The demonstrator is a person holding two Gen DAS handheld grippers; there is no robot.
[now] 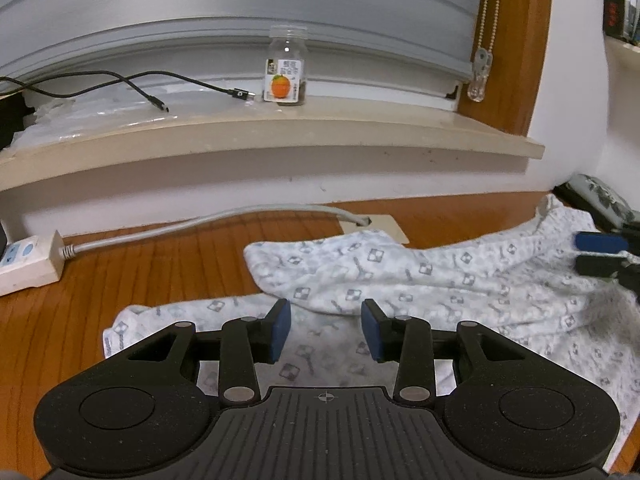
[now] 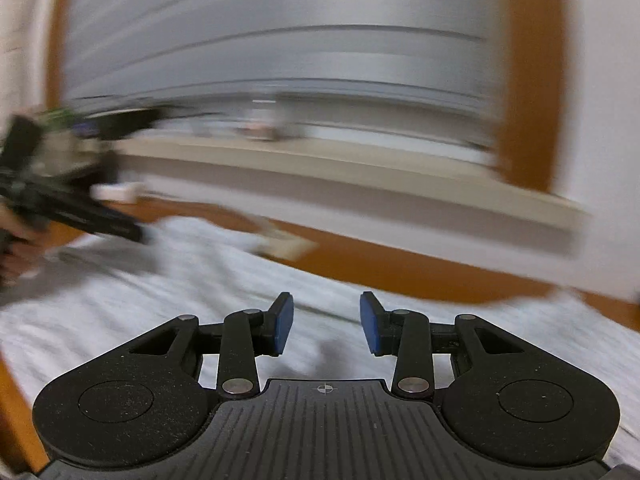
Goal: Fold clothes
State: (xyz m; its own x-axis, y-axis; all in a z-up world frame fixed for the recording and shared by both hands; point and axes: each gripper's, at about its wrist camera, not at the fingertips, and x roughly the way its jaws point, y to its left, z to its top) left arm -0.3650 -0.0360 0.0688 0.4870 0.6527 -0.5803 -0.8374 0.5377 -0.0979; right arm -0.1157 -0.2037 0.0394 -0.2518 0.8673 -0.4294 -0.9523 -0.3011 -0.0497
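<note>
White patterned garment [image 1: 400, 280] lies spread and rumpled on the wooden floor [image 1: 140, 264] under the window sill [image 1: 280, 136]. Not a neat stack: one loose flap is thrown over near the middle, another layer lies flat closer to the camera. Its long axis runs left-right across the left wrist view, from a near-left corner out to the far right edge by a dark floral item [image 1: 600, 196].

Left gripper [image 1: 326, 330] has its jaws wide apart, nothing between the blue pads [image 1: 282, 330]; it hangs just over the near-left part of the cloth, with the folded-over flap edge directly ahead of the jaws. Right gripper [image 2: 326, 326] likewise stands wide and empty, over cloth too. In the left view its fingers enter at the right edge [image 1: 600, 254], over the right end of the garment.

Right wrist view is badly motion-blurred, so the exact cloth edge under the right jaws can't be made out; probably mid-fabric, not a hem.

Key relation: the garment's length spans the gap between the two grippers, each near one end. Left is nearer the flap and the near-left corner; right is nearer the far right end.

Stage judgement: cloth is partly doubled over but untidy, which fits either a fold in progress or a loose garment just being laid out. Can't settle which.

Clutter: small bottle [image 1: 286, 66], black cable [image 1: 120, 84], power strip [image 1: 28, 260] at left.
</note>
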